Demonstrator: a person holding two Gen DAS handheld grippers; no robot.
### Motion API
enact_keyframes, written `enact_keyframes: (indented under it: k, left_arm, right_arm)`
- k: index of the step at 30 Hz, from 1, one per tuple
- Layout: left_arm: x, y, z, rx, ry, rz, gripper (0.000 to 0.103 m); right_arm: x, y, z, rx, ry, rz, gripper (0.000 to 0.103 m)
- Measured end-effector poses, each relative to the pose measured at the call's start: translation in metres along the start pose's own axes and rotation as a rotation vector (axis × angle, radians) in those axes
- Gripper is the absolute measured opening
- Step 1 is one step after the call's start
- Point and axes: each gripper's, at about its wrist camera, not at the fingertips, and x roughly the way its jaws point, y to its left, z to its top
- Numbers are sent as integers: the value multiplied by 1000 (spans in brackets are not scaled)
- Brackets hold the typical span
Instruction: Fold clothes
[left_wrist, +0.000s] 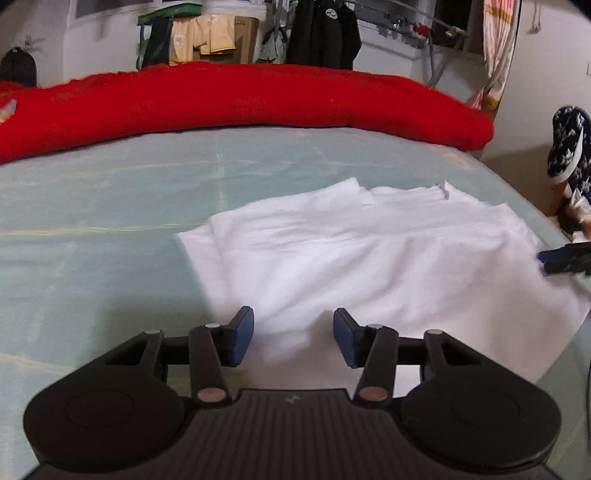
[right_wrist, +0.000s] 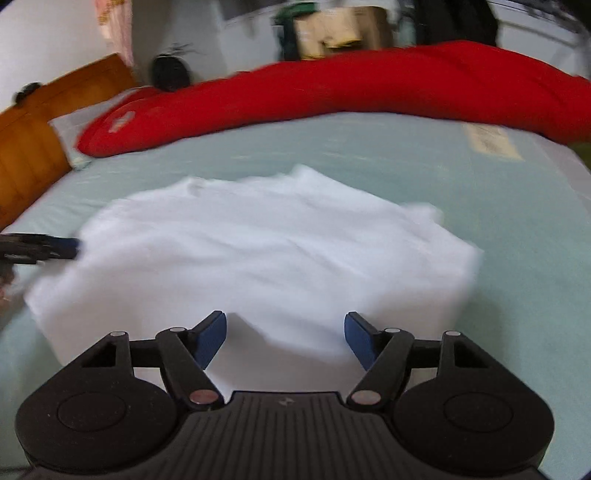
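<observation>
Garment: white cloth (left_wrist: 369, 251), partly folded, flat on the pale green bed (left_wrist: 92, 221).
Left tongs (left_wrist: 293, 338): spread over its near edge, pinching nothing.
Right tongs (right_wrist: 285, 338): spread wider, empty (view blurred).
Behind: red quilt (left_wrist: 240, 99).

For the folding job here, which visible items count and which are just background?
In the job: white garment; left gripper; right gripper.

Lying about: red quilt; bed sheet; cardboard box; dark jacket; wooden headboard.
</observation>
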Motion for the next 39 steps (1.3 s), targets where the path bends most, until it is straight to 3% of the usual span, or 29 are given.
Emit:
enact_keyframes:
  k: [2, 4, 5, 8, 10, 12, 15, 19, 22, 27, 30, 35, 39]
  left_arm:
    - [-13, -3, 1, 2, -10, 0, 48]
    - [-26, -12, 3, 10, -22, 1, 48]
    - [-31, -18, 4, 10, -38, -42, 49]
    - [-39, -42, 3, 37, -44, -151, 51]
    - [-35, -55, -3, 59, -12, -182, 53]
    - [-32, -57, -15, 56, 22, -170, 53]
    - [-32, -42, -36, -8, 78, -136, 52]
    - [-54, -16, -56, -98, 89, -112, 53]
    - [-72, -21, -55, -38, 62, -56, 53]
    - [-81, -66, -48, 170, 21, -16, 56]
    - [-77, -102, -56, 368, 7, 25, 60]
    - [-70, -137, -89, 739, -25, 223, 60]
    - [-55, -142, -112, 958, -16, 341, 61]
  right_arm:
    - [-20, -14, -7, 83, -26, 26, 76]
    - [-37, -12, -10, 108, -34, -11, 77]
    - [-44, -6, -10, 106, -46, -10, 80]
    - [-55, 17, -10, 105, -72, 89, 88]
    - [-51, 33, -13, 107, -55, 162, 90]
    - [-42, 44, -22, 109, -15, 188, 90]
    - [-41, 36, -41, 156, 26, 158, 90]
    - [-73, -3, -66, 330, -27, 134, 90]
    - [-97, -4, -69, 334, -59, 75, 92]
    - [-109, 37, -60, 171, -67, 32, 94]
    - [-93, 74, -56, 41, -22, 23, 95]
    - [-69, 127, -70, -240, 59, -154, 95]
    - [-55, 149, -89, -506, 103, -340, 95]
